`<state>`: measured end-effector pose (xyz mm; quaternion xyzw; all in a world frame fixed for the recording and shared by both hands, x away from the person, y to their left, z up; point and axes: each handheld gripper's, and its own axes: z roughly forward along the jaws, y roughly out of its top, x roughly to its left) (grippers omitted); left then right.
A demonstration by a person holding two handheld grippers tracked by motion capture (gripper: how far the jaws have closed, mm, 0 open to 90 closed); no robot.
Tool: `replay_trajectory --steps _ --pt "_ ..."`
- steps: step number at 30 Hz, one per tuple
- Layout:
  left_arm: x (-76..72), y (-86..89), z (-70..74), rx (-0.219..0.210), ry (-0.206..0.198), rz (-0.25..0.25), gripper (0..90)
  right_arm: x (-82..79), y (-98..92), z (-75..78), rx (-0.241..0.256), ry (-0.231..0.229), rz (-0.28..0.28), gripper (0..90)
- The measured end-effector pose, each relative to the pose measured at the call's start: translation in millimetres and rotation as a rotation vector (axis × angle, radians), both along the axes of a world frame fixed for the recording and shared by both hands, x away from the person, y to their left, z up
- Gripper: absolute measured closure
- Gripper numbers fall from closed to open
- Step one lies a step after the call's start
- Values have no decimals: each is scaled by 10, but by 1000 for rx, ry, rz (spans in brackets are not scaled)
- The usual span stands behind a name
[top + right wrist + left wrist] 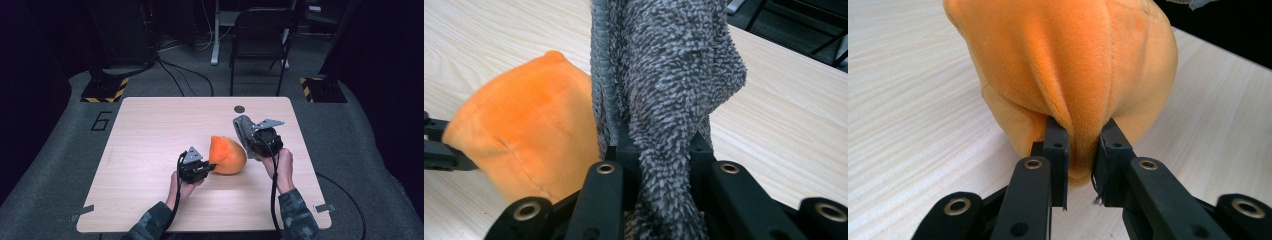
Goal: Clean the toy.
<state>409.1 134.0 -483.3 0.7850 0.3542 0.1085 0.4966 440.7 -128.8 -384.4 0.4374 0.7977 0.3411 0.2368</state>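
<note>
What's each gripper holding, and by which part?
Left gripper pinches a fold at the edge of the orange plush. Right gripper clamps the grey cloth near its lower end, the rest standing above the jaws.

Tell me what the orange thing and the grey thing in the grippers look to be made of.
Orange item: looks like short-pile plush fabric, matte and velvety, with sewn seams and soft folds where the left gripper pinches it; probably stuffed. Grey cloth: seems a nubby, looped microfibre or chenille, speckled grey, hanging limp from the right gripper. Table: pale wood-grain, likely laminate.
</note>
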Motion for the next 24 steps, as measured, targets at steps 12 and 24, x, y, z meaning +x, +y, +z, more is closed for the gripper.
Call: replay_trajectory --steps 12,24 --pt "12 -75 -82 -7 121 29 767 -34 62 18 -16 32 22 753" --pt "-63 -164 -102 68 44 40 734 -210 631 -54 -14 127 206 750"
